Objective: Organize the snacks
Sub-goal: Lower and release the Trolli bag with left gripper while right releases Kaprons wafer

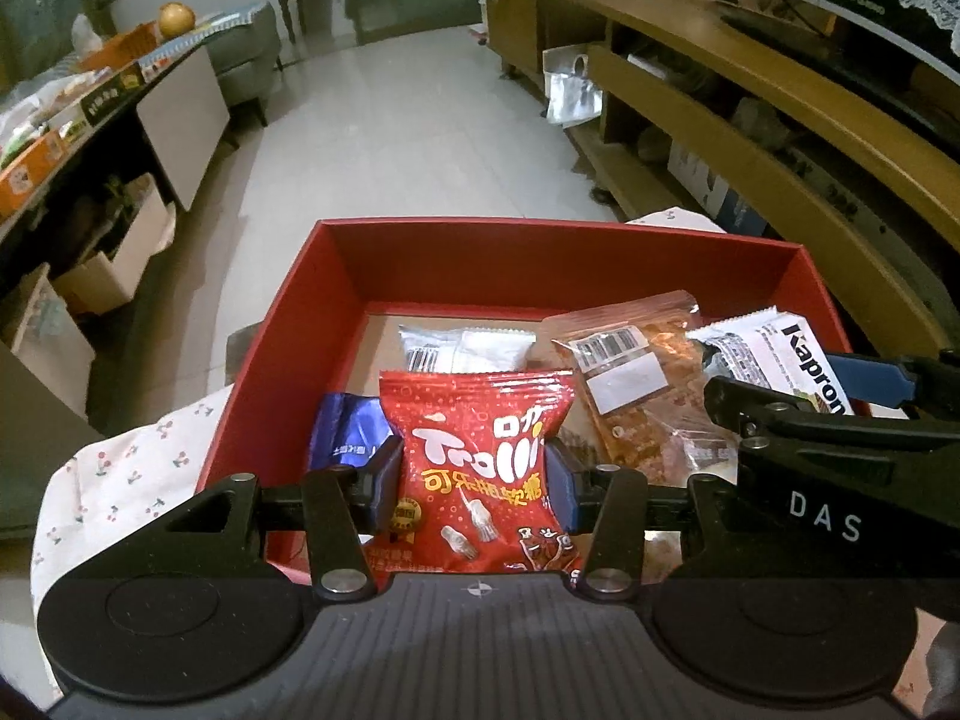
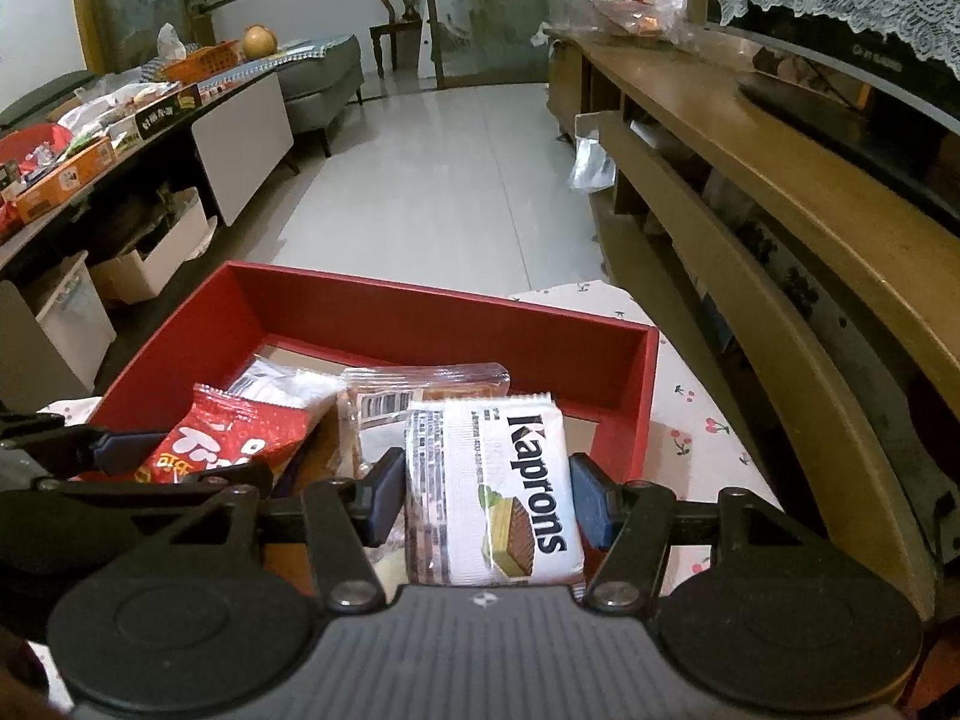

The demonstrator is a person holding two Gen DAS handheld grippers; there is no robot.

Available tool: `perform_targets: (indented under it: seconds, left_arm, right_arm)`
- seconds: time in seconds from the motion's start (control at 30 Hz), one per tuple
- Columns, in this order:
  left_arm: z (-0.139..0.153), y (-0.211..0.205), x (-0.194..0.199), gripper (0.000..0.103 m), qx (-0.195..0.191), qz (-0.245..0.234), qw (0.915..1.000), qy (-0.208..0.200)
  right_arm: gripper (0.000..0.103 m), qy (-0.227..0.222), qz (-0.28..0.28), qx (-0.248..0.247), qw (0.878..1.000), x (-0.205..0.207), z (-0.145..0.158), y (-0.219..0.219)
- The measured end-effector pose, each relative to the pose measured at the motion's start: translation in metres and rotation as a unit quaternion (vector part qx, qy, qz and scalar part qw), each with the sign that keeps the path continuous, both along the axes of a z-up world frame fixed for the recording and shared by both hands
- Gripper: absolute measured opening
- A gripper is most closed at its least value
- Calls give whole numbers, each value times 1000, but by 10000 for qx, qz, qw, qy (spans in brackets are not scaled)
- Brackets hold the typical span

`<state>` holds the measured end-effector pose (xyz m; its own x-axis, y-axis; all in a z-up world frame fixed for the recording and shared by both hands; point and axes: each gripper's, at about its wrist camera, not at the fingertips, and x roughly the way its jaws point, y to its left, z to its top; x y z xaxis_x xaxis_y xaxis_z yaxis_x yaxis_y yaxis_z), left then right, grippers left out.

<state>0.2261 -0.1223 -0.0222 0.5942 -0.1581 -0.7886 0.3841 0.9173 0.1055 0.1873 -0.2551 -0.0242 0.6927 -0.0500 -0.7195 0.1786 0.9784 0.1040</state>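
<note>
Over the red box (image 1: 288, 354), the left gripper (image 1: 474, 480) clamps the Trolli bag (image 1: 480, 468); the right gripper (image 2: 486, 498) apparently pinches the Kaprons wafer pack (image 2: 498, 480).

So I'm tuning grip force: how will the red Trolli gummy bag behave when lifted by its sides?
The Trolli bag looks puffy and crinkled, so probably soft: it may buckle between the left gripper jaws. Its glossy film could slip. It seems light for its size, judging by how it stands upright over the red box.
</note>
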Motion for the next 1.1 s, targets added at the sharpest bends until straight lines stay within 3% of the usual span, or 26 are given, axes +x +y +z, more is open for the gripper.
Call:
perform_targets:
  seconds: [0.37,0.5,0.8,1.1]
  left_arm:
    - [-14,0,11,58,71,121,9999,72]
    - [-13,0,11,61,106,147,9998,67]
    - [5,11,5,71,28,259,9996,-51]
    - [23,24,-3,73,-233,300,9992,-84]
  right_arm:
    - [77,17,107,-136,9998,12,-11,3]
    - [84,27,138,-237,9996,11,-9,3]
    - [92,-69,181,-197,9996,4,7,4]
    - [96,-189,267,-67,9994,-9,26,6]
